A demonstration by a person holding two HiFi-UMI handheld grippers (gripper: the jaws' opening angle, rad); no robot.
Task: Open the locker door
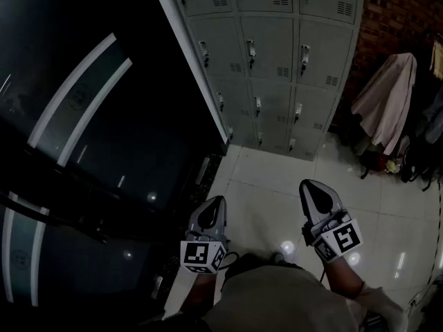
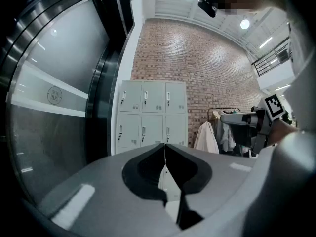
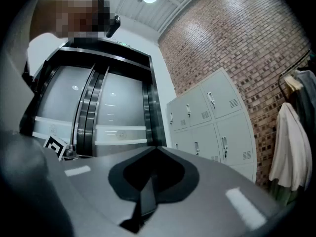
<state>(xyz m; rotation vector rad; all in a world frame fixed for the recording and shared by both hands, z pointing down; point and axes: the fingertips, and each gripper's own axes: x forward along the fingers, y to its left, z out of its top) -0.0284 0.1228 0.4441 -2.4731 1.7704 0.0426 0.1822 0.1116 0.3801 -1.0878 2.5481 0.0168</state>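
Note:
A bank of grey lockers (image 1: 273,54) stands against the brick wall, several doors in rows, all closed, each with a small handle (image 1: 251,49). The lockers also show in the left gripper view (image 2: 153,115) and the right gripper view (image 3: 212,120). My left gripper (image 1: 216,203) and right gripper (image 1: 311,187) hang low over the white tiled floor, well short of the lockers. Both are shut with nothing between the jaws, which meet tip to tip (image 2: 164,144) (image 3: 155,147).
Dark glass doors with pale stripes (image 1: 76,102) fill the left side. A coat rack with hanging clothes (image 1: 387,102) and bags stands right of the lockers by the brick wall (image 1: 394,12). White floor tiles (image 1: 270,185) lie between me and the lockers.

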